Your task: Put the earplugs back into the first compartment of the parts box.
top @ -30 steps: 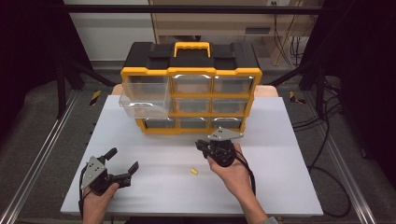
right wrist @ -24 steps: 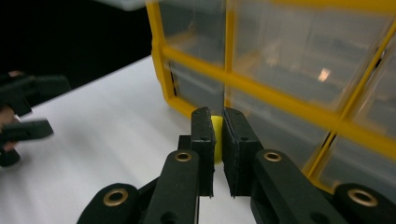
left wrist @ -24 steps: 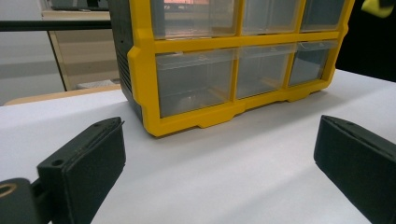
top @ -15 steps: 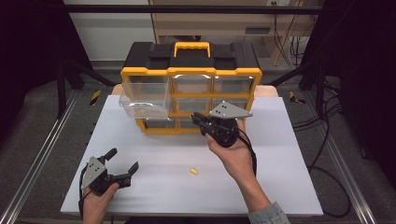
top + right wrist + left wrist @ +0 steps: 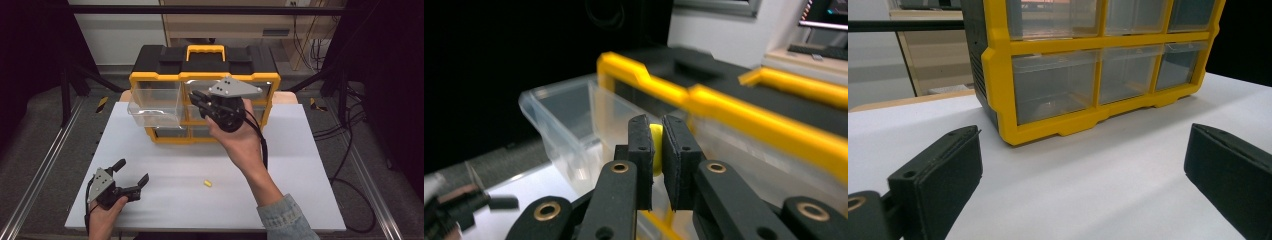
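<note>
The tabletop (image 5: 300,165) is plain white. The organizer (image 5: 205,75) at its 12 o'clock edge has a yellow frame, a black top with a yellow handle, and clear drawers; the pulled-out drawer (image 5: 152,105) at its 9 o'clock side is clear too. Both the left tool (image 5: 131,176) and the right tool (image 5: 196,96) are black, each with a grey plate. A small yellow piece (image 5: 656,145) sits between the right tool's black pads, and another yellow piece (image 5: 207,183) lies on the white surface. The sleeve (image 5: 287,217) is faded blue denim.

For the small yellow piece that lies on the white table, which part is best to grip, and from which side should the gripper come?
Probably from straight above, jaws closing across its short width: the yellow piece lies flat and alone on the white table, its long axis roughly left to right. The open left gripper is nearest.
</note>
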Motion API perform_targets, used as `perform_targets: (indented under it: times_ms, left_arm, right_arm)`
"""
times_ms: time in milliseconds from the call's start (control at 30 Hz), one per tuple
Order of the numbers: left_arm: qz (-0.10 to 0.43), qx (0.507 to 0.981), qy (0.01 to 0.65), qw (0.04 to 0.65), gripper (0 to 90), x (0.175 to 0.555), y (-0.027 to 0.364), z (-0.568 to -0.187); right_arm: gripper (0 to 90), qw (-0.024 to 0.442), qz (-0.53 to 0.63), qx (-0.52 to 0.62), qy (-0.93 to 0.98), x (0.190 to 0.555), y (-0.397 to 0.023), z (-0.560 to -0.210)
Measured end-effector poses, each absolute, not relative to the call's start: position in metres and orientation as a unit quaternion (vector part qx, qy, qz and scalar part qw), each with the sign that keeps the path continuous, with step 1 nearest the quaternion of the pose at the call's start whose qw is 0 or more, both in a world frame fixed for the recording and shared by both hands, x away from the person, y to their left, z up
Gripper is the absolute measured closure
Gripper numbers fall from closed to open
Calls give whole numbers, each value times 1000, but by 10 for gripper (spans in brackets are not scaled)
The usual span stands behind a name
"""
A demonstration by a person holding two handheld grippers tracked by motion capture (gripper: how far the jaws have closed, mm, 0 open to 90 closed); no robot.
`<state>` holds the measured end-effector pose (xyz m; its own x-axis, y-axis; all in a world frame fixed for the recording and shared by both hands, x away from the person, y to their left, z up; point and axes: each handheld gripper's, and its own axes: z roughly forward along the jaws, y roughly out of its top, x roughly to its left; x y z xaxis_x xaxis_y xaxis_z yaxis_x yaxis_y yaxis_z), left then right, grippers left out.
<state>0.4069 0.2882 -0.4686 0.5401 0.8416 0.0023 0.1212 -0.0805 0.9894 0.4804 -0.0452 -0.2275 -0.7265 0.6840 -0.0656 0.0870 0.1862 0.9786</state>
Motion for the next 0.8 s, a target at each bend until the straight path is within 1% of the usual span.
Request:
perform_targets:
  times_ms: [133,200,267,467,500,533,567,633,733,767,800]
  left_arm:
    - [314,665,362,573,18,407,288,-469]
    - [313,666,362,573,18,407,288,-469]
    - [312,667,361,572,18,407,287,-469]
    - [312,666,362,573,18,407,288,-469]
    - [313,666,362,573,18,407,288,-469]
    - [313,665,362,573,18,407,288,-469]
    - [313,666,362,572,18,407,288,-469]
    - [313,666,362,572,18,407,288,-469]
    - [313,667,362,571,18,407,288,-469]
    - [313,667,362,571,18,407,288,-469]
    - [313,667,362,571,18,408,288,-469]
  right_arm:
    - [835,249,582,256,731,488,-24,-215]
    - [834,245,581,256,732,490,-22,-215]
    - [832,240,577,250,740,495,-10,-215]
    - [823,239,568,245,749,502,5,-214]
    - [810,237,563,244,753,504,10,-216]
    - [788,237,561,243,755,505,11,-217]
    - [747,236,559,243,757,505,13,-218]
    - [635,234,558,244,758,505,14,-219]
    - [552,237,562,236,757,502,13,-218]
    - [552,237,562,236,757,502,13,-218]
    - [448,238,565,238,753,500,11,-217]
